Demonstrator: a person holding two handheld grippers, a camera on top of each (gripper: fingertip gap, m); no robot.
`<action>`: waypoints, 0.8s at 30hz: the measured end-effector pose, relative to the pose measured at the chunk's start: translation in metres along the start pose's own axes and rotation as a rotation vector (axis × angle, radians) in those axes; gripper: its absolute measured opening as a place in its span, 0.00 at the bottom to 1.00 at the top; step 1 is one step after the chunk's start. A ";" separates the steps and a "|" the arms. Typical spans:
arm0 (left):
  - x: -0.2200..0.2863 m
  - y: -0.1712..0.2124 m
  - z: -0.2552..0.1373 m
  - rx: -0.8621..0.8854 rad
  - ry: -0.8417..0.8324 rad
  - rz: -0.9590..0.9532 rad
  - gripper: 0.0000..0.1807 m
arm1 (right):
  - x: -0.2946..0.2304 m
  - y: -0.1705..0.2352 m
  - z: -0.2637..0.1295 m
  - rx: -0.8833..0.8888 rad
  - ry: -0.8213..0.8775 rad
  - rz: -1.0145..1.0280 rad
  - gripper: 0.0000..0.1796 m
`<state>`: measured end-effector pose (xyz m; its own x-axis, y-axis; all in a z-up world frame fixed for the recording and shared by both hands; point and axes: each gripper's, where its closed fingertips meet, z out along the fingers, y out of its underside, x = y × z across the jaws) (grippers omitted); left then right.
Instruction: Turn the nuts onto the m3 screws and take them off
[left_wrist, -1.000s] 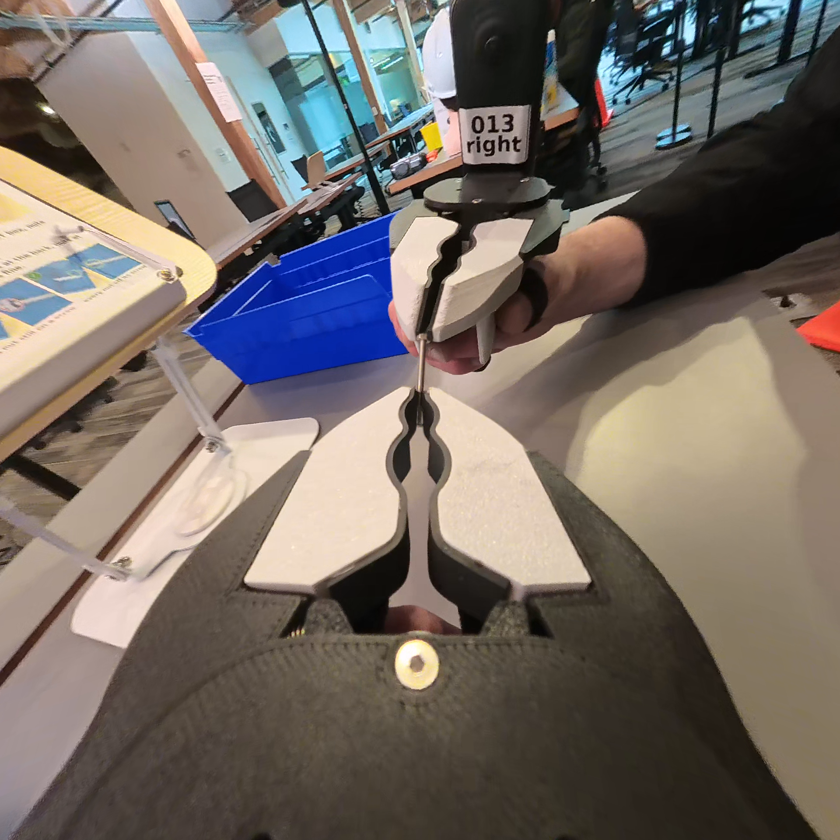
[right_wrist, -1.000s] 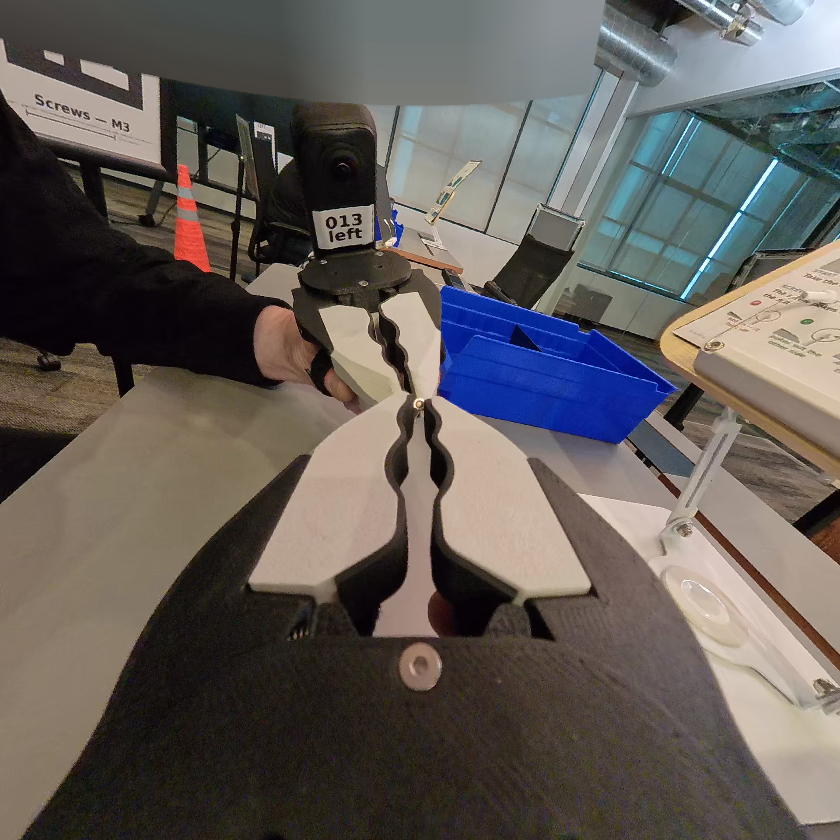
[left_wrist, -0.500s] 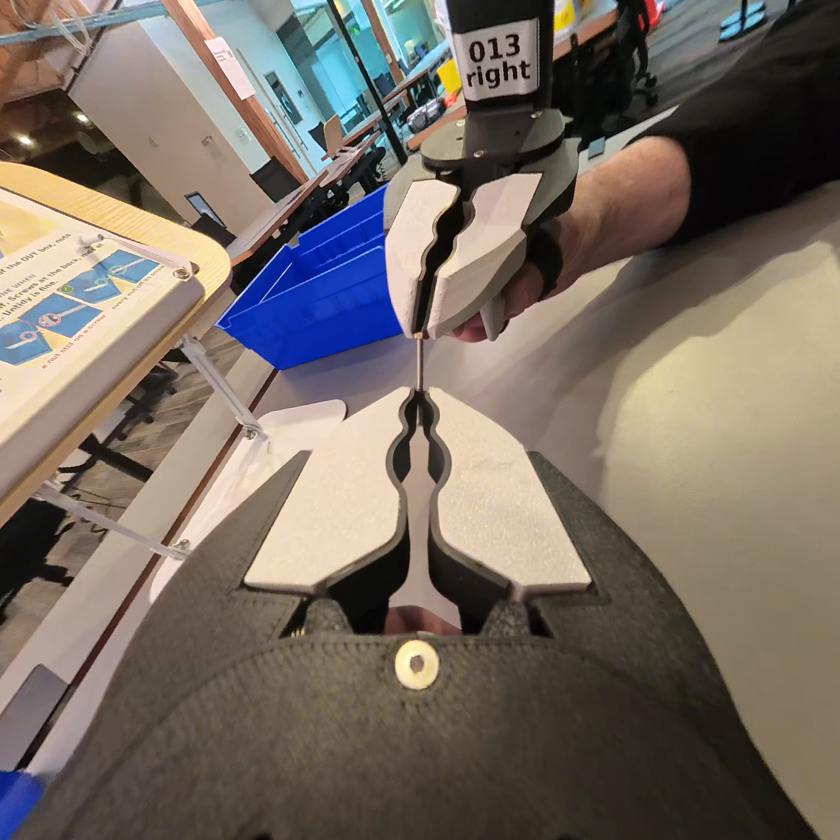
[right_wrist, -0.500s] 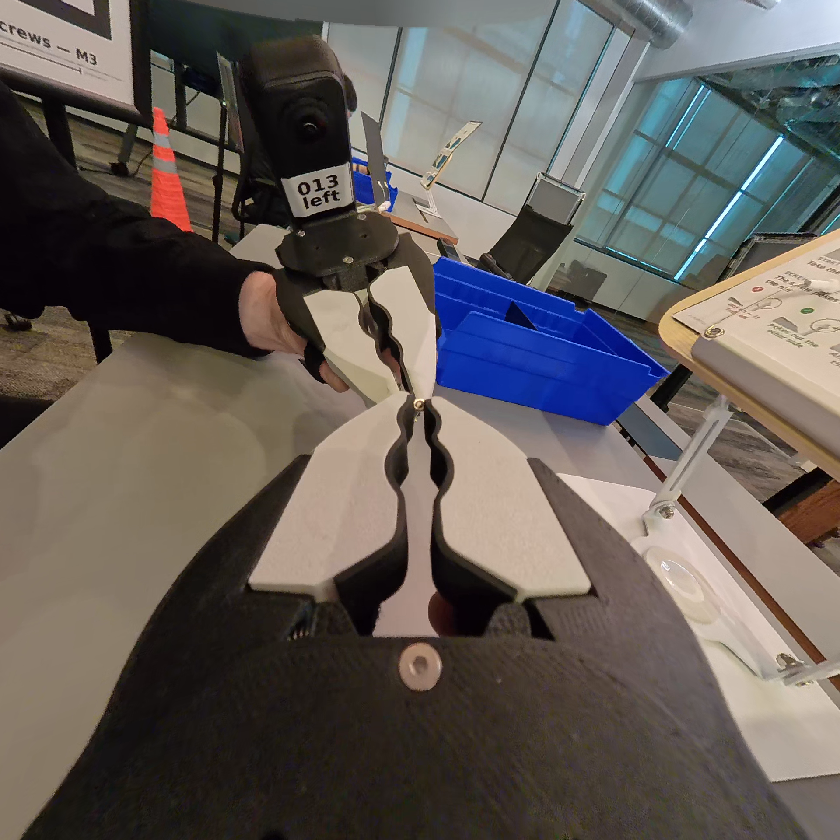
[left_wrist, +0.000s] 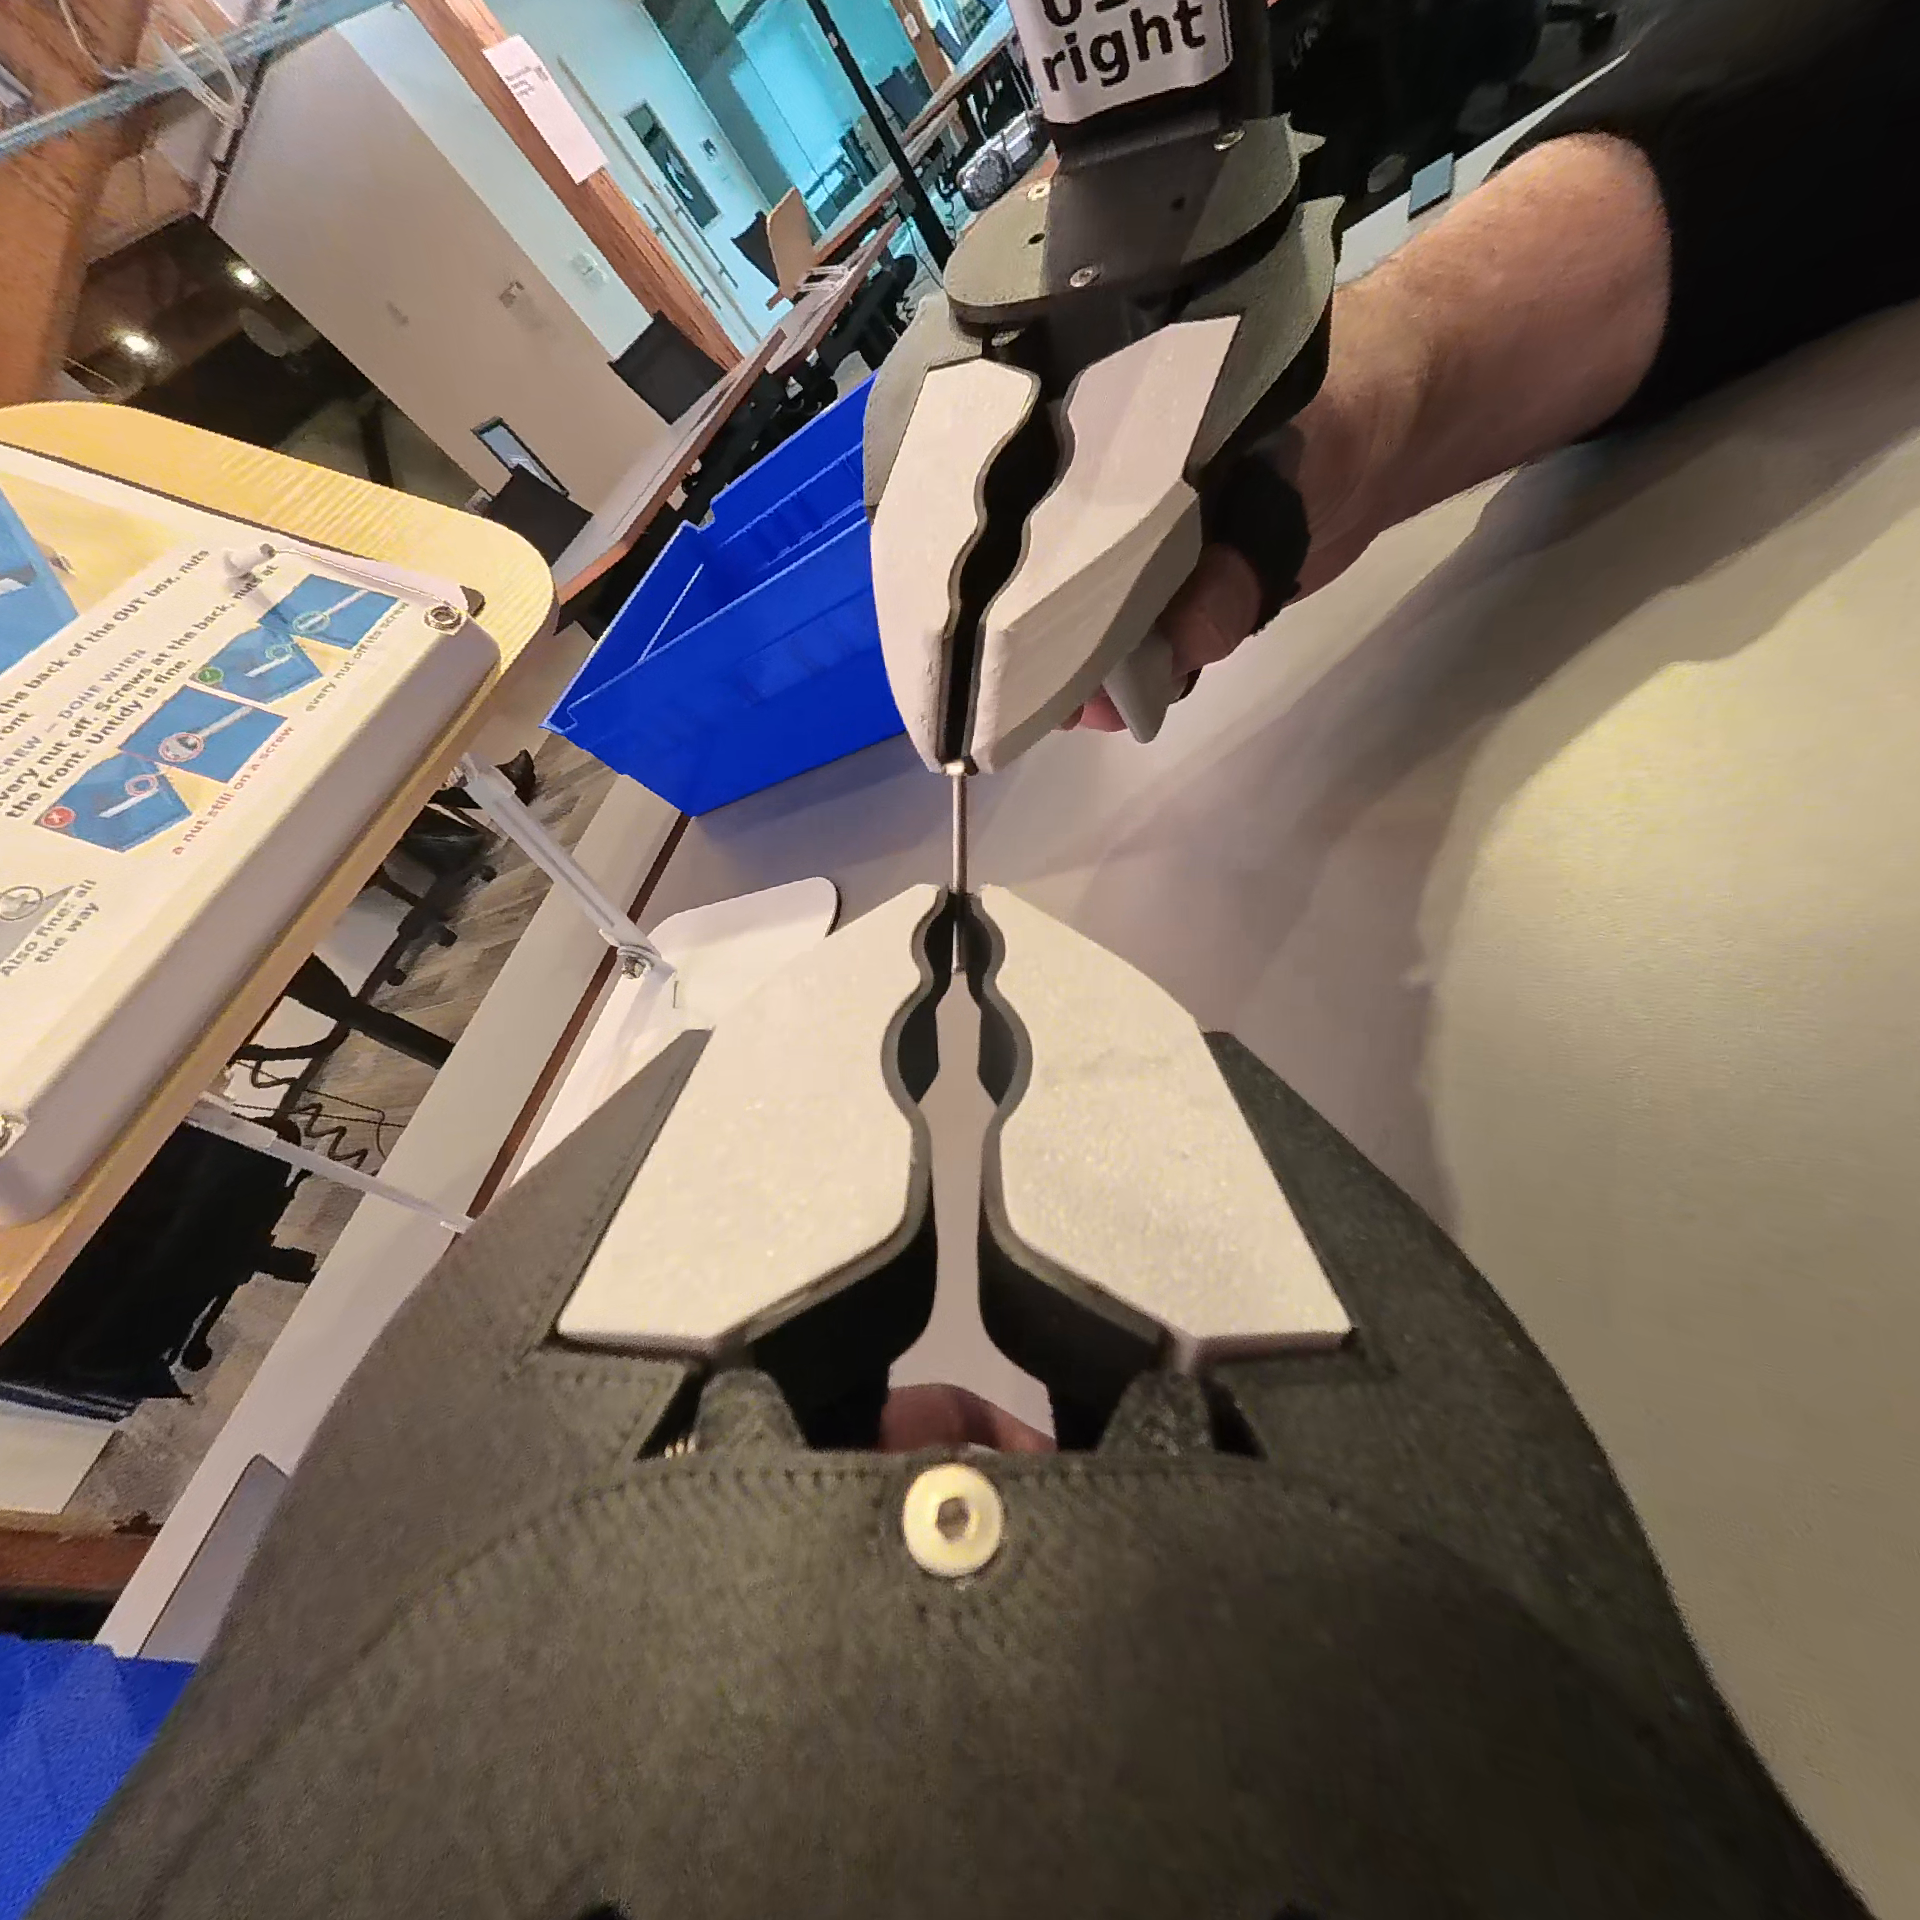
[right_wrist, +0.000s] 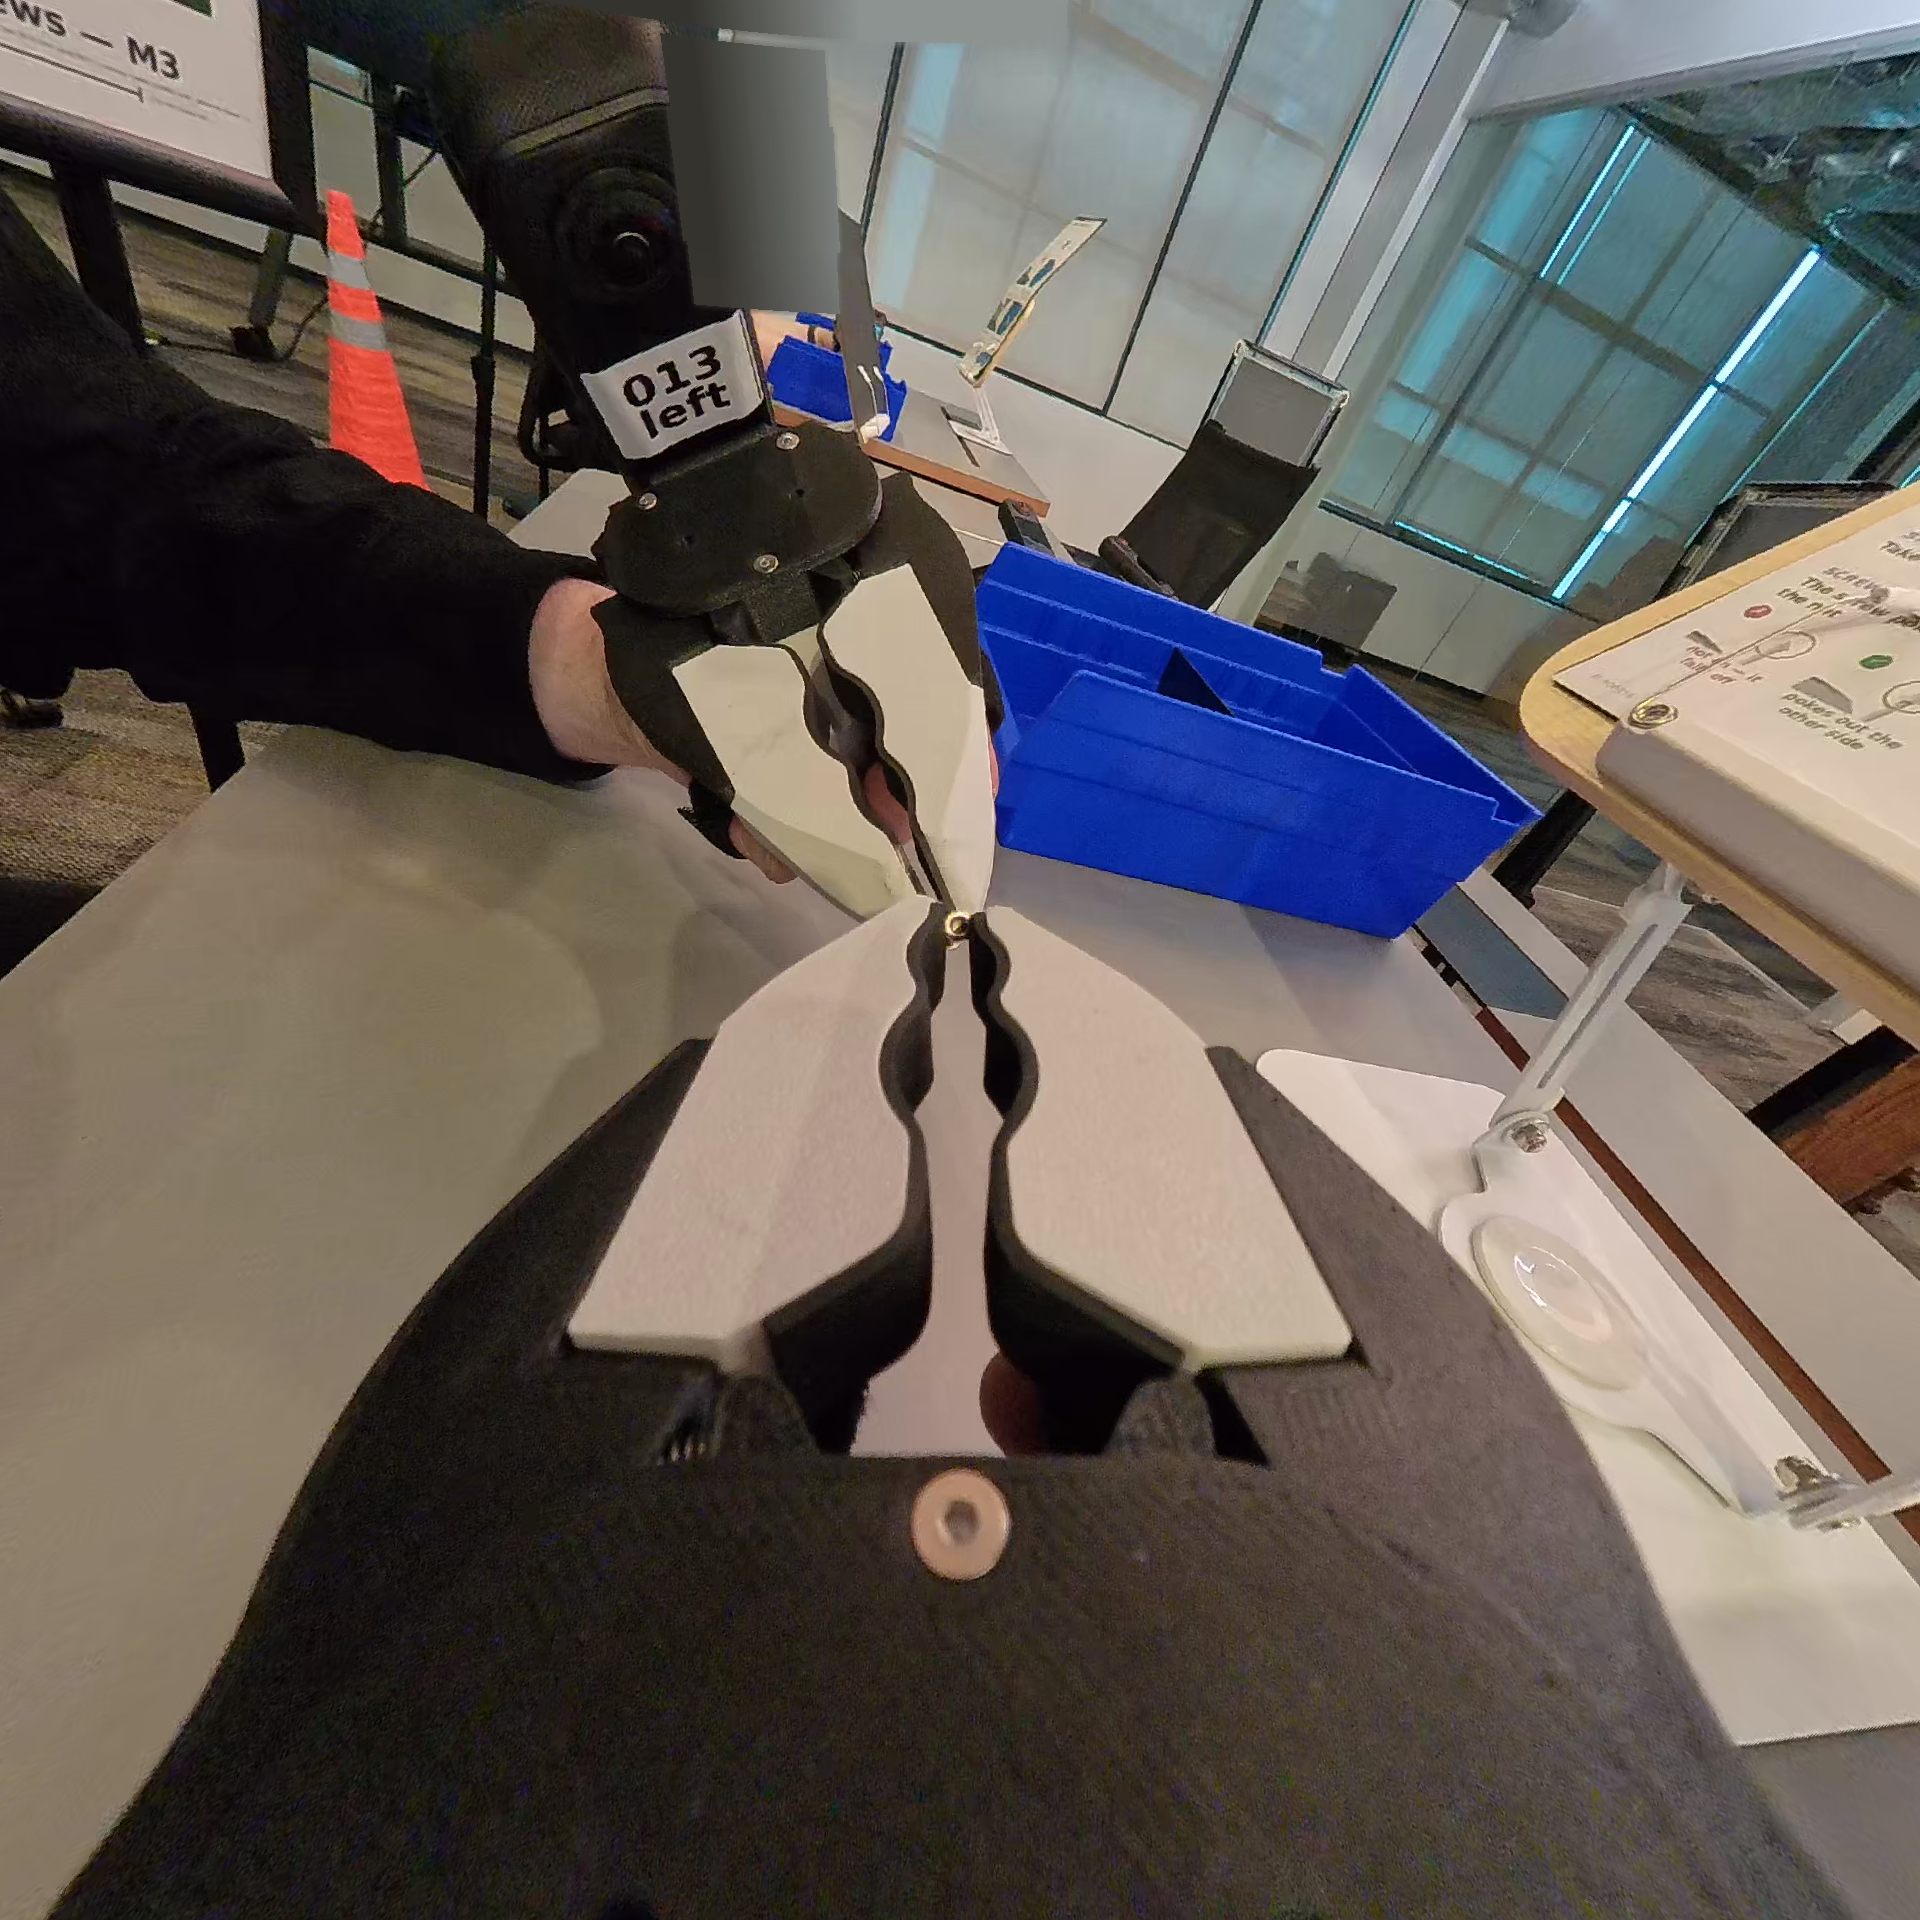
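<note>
Blue bin (left_wrist: 748, 665) lies behind; both grippers' fingers pinch one screw (left_wrist: 957, 831).

Nut (right_wrist: 957, 924) too small to tell; screw (left_wrist: 958, 831) ends hidden.

Grey worktop (left_wrist: 1558, 935) bare on the right tongs' side; opposite edge obstructed by blue bin (right_wrist: 1247, 769), white stand base (right_wrist: 1382, 1164) and raised instruction board (left_wrist: 208, 748)
</note>
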<state>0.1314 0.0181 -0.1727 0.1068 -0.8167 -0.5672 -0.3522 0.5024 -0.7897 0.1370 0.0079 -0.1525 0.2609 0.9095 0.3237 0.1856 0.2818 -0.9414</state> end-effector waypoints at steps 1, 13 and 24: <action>0.000 0.000 0.000 -0.001 0.000 0.001 0.01 | 0.000 0.000 0.000 0.000 0.000 -0.001 0.02; 0.001 0.002 0.001 -0.022 -0.008 0.023 0.01 | 0.000 0.003 0.000 -0.019 -0.001 -0.018 0.02; 0.000 0.004 0.002 -0.030 -0.017 0.034 0.01 | 0.000 0.005 0.000 -0.037 0.004 -0.035 0.02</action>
<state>0.1320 0.0203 -0.1765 0.1103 -0.7940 -0.5979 -0.3837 0.5209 -0.7625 0.1374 0.0090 -0.1572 0.2574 0.8979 0.3572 0.2300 0.3021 -0.9251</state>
